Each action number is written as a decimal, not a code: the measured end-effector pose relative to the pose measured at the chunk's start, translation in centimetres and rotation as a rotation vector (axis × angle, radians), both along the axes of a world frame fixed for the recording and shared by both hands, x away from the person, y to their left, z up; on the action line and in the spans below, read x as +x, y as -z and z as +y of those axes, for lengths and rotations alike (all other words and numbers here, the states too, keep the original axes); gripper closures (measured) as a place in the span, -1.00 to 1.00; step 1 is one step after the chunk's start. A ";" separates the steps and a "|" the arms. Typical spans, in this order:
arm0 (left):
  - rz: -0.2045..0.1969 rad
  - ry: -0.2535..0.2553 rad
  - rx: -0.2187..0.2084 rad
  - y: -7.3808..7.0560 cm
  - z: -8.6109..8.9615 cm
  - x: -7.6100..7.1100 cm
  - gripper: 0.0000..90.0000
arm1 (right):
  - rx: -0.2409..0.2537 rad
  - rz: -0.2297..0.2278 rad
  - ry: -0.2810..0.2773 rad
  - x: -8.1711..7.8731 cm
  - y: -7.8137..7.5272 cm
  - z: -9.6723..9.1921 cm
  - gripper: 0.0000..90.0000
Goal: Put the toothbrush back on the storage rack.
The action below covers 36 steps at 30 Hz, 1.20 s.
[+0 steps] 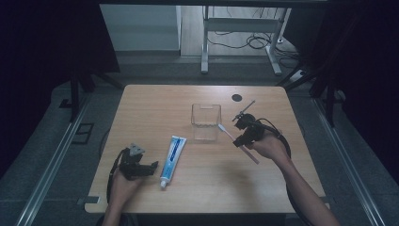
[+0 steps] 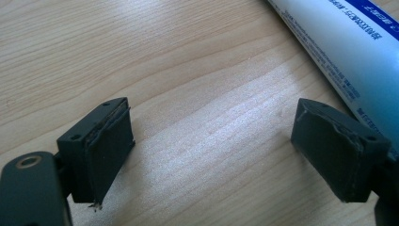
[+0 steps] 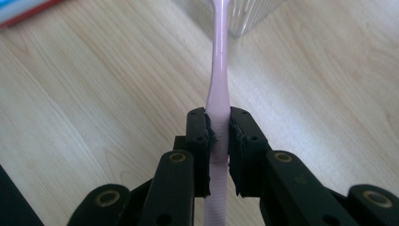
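Observation:
My right gripper (image 3: 220,136) is shut on a pink toothbrush (image 3: 219,80), pads pressed on its handle. In the high view the right gripper (image 1: 242,137) holds the toothbrush (image 1: 228,133) above the table at the right, its head pointing toward the clear plastic cup (image 1: 206,121). A white and blue toothpaste tube (image 1: 172,159) lies flat left of centre. My left gripper (image 1: 151,168) rests low on the table just left of the tube, jaws wide apart with bare wood between them. In the left gripper view the left gripper (image 2: 235,150) is open and the tube (image 2: 343,52) passes its right jaw.
The wooden table (image 1: 155,103) has a round dark hole (image 1: 236,98) near its far edge. Beyond the table stand metal desk legs (image 1: 205,52) and floor cables. Dark curtains flank both sides.

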State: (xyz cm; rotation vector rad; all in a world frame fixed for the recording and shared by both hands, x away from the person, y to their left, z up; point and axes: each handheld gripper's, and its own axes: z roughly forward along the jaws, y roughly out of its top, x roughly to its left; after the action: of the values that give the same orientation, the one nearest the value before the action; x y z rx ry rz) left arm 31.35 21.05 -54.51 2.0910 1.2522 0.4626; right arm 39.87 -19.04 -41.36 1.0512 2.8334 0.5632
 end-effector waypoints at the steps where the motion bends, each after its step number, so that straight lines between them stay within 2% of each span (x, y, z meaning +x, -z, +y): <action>1: 0.000 0.000 0.000 0.0 0.0 0.0 -0.71 | 0.006 -0.001 0.002 0.2 -0.2 0.1 0.74; 10: 0.002 0.004 0.006 0.0 0.0 0.0 -0.71 | 0.033 -0.044 0.000 0.9 -1.6 1.4 0.74; 26: 0.000 0.001 0.002 0.0 0.0 0.0 -0.71 | 0.104 -0.066 0.015 3.0 -3.2 3.4 0.74; 35: 0.000 0.001 0.002 0.0 0.0 0.0 -0.71 | 0.127 -0.104 0.020 4.0 -3.8 4.3 0.74; 36: 0.000 0.001 0.001 0.0 0.0 0.0 -0.71 | 0.134 -0.119 0.023 4.3 -4.0 4.5 0.74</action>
State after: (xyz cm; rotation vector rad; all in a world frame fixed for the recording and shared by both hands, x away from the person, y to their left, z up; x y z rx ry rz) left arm 31.36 21.06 -54.51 2.0924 1.2512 0.4634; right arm 44.16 -14.54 -37.40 1.0311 2.7100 0.7949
